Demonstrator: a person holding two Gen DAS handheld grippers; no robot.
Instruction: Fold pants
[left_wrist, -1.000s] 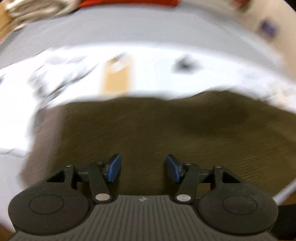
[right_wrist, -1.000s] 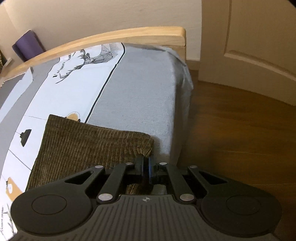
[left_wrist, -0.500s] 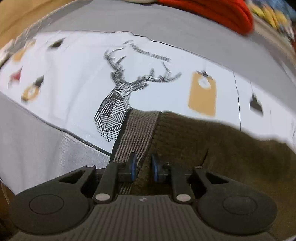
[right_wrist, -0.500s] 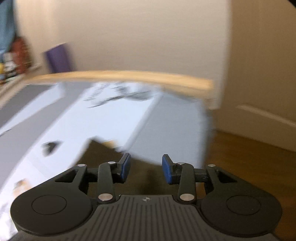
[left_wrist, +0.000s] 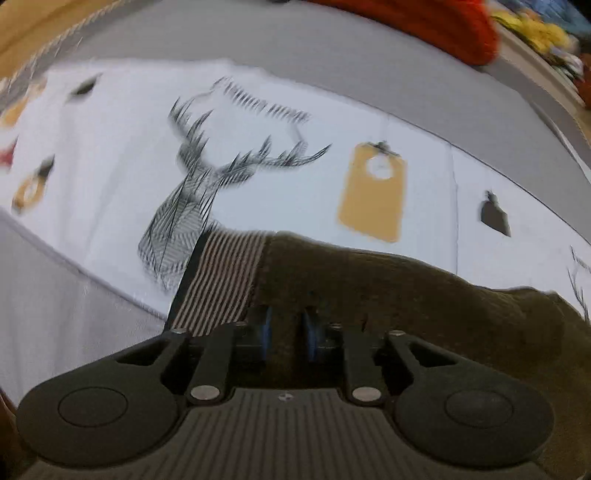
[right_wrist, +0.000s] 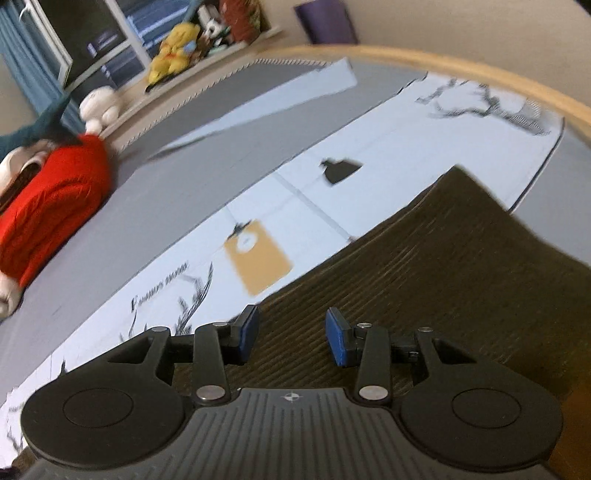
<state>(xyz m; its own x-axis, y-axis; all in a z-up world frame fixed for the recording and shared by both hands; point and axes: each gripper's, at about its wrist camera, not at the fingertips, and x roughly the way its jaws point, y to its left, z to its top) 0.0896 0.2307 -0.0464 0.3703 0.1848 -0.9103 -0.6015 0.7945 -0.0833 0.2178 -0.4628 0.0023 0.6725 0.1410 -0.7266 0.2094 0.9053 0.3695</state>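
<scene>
Dark olive corduroy pants (left_wrist: 424, 314) lie on a bed with a white deer-print cover (left_wrist: 110, 155). A striped lining (left_wrist: 221, 273) shows at their left edge. My left gripper (left_wrist: 287, 334) is shut on the pants fabric near that striped edge. In the right wrist view the pants (right_wrist: 461, 258) spread ahead and to the right. My right gripper (right_wrist: 291, 338) is open and empty, just above the pants near their left edge.
A red knit garment (right_wrist: 55, 199) and plush toys (right_wrist: 173, 48) lie at the far side of the bed. A wooden bed frame (right_wrist: 480, 72) curves along the right. Grey sheet (left_wrist: 48, 314) borders the printed cover.
My left gripper swung to the striped edge of the pants and closed on them. My right gripper let go of the pants corner, opened, and turned left across the bed.
</scene>
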